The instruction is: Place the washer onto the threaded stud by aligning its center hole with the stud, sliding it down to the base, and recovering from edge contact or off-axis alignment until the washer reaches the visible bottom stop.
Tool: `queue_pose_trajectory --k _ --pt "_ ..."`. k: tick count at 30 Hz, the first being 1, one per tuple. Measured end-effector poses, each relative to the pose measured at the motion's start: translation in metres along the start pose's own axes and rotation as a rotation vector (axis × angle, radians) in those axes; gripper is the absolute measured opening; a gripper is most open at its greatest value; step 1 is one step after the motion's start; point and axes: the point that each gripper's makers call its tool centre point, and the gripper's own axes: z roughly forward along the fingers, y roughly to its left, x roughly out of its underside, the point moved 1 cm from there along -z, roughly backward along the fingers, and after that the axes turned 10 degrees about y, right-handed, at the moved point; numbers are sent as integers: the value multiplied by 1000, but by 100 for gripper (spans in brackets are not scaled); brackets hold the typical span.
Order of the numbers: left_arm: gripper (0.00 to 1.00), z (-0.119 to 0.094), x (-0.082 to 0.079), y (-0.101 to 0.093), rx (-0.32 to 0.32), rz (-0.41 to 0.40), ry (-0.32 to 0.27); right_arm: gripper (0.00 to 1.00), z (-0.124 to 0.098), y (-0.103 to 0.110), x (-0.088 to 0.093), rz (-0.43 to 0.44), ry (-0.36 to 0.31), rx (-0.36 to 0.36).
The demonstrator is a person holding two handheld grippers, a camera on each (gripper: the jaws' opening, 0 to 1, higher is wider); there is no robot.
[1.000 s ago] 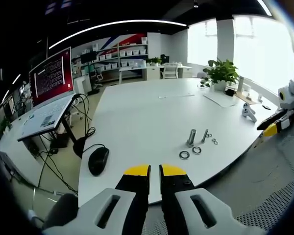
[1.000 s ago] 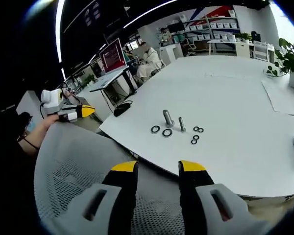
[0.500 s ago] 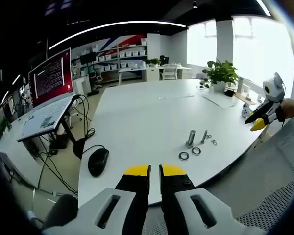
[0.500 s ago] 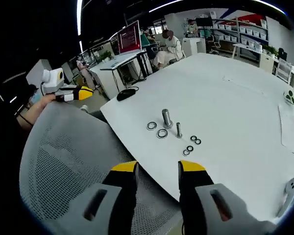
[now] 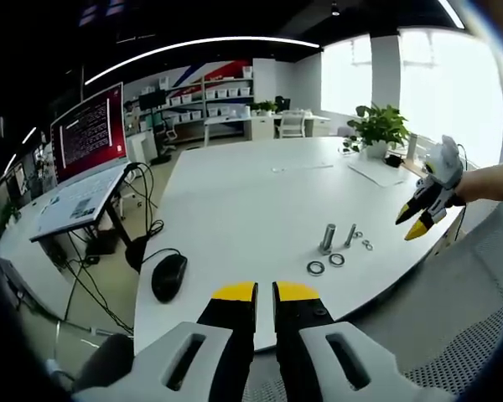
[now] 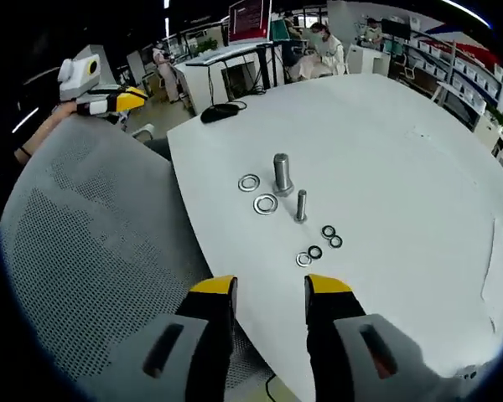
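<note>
Mouse [image 5: 168,275] sits far left on the surface [image 5: 235,201], untouched. Left tool [image 5: 264,295] hasn't moved: jaws nearly clenched, nothing held. Large stud [image 6: 282,174] stands upright, two large washers [image 6: 266,203] flat beside it, thin stud [image 6: 301,205] and, probably, three small washers [image 6: 315,251] further right. Right tool [image 6: 270,289] has swung in over the surface edge, jaws parted, empty. Approach only; no washer picked yet.

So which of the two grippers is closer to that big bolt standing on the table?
Right. The right gripper hovers just beyond the big bolt; the left gripper hangs back off the table edge, fingers together.
</note>
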Motion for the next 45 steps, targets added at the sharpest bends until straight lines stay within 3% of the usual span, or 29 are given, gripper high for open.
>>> queue_pose_trajectory --k 8,20,30,36,42,45 --pt "3 2 0 2 -18 -4 15 34 28 -5 -3 -42 75 -24" --pt "2 2 1 2 -18 -6 22 34 59 -18 9 -107 217 -17" --pt "2 2 2 2 -17 -5 27 34 69 -22 8 -181 270 -6" --pt "1 2 2 1 -16 -6 27 27 70 -27 5 -246 303 34" --pt "1 2 2 1 -17 -9 25 27 72 -29 -3 -195 284 27" --pt "1 2 2 1 -18 -11 24 24 73 -31 -3 -235 300 40"
